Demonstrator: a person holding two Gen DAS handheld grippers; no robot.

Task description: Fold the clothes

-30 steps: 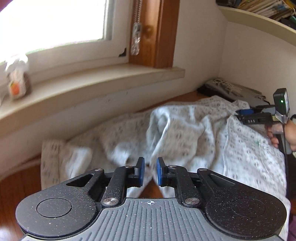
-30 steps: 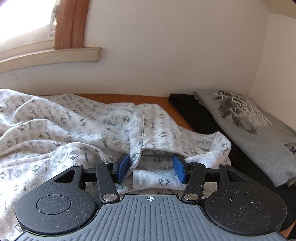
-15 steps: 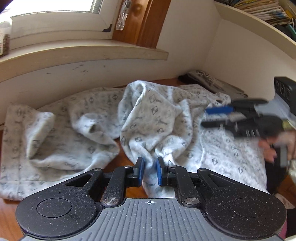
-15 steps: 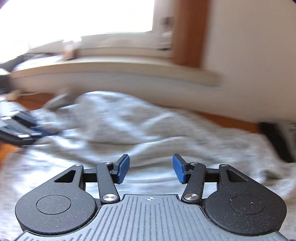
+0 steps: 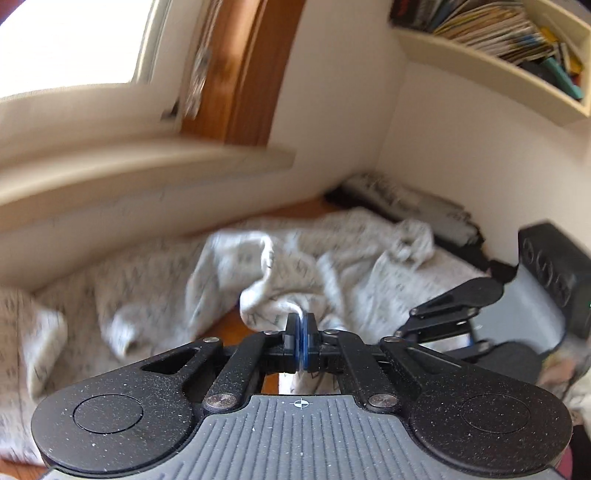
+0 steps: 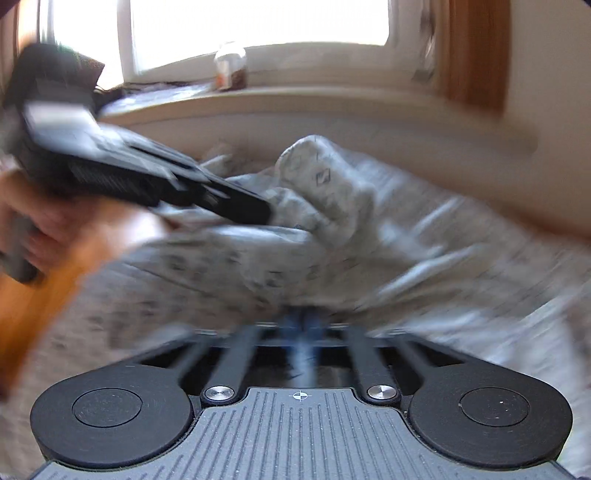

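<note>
A white garment with a small grey print (image 5: 369, 266) lies crumpled across the wooden table (image 5: 236, 326). My left gripper (image 5: 301, 326) is shut on a raised fold of it, with cloth pinched between the blue pads. In the blurred right wrist view, my right gripper (image 6: 303, 323) has its pads drawn together, with the garment (image 6: 369, 229) bunched over them. The left gripper (image 6: 264, 214) enters there from the upper left and bites into the cloth. The right tool's black linkage (image 5: 458, 299) shows at the right of the left wrist view.
A folded grey shirt on a black garment (image 5: 424, 206) lies in the back right corner. A windowsill (image 5: 147, 166) runs along the back, with a jar (image 6: 231, 66) on it. A shelf of books (image 5: 498, 33) hangs above. A hand (image 6: 55, 221) holds the left tool.
Both grippers have closed on the garment; the right was wide open half a second ago. The cloth has been pulled up into a fold, and both tools now sit close together.
</note>
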